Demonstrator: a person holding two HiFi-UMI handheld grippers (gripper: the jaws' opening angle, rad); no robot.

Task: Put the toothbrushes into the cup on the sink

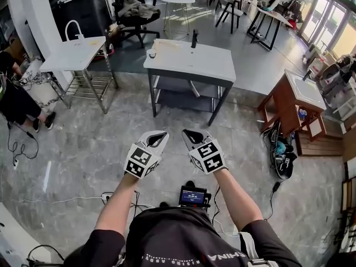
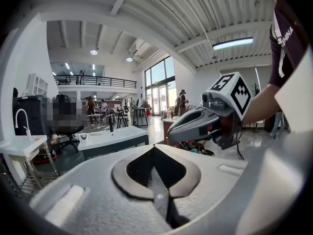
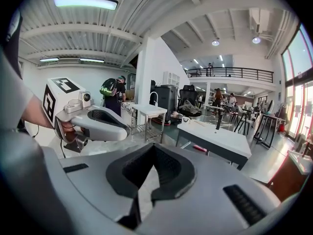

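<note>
Both claws are closed tight with nothing between their jaws: the left gripper and the right gripper are held side by side at the near side of the sink, well apart from it, with bare grey floor between them and its legs. Each gripper points a little downward, toward the sink, and each shows its marker cube on top, with a bare forearm behind it. The cup stands on the sink's white top, at its near left corner. Some thin pale pieces lie on the top just beyond the cup; they may be the toothbrushes, but they are too small to make out. A black faucet stands upright at the far edge of the sink, near the middle. Left of the sink stands a second white table with a white curved tap. Right of the sink, well apart, is a brown wooden cabinet. Beyond the sink are a black office chair and a round white table.
</note>
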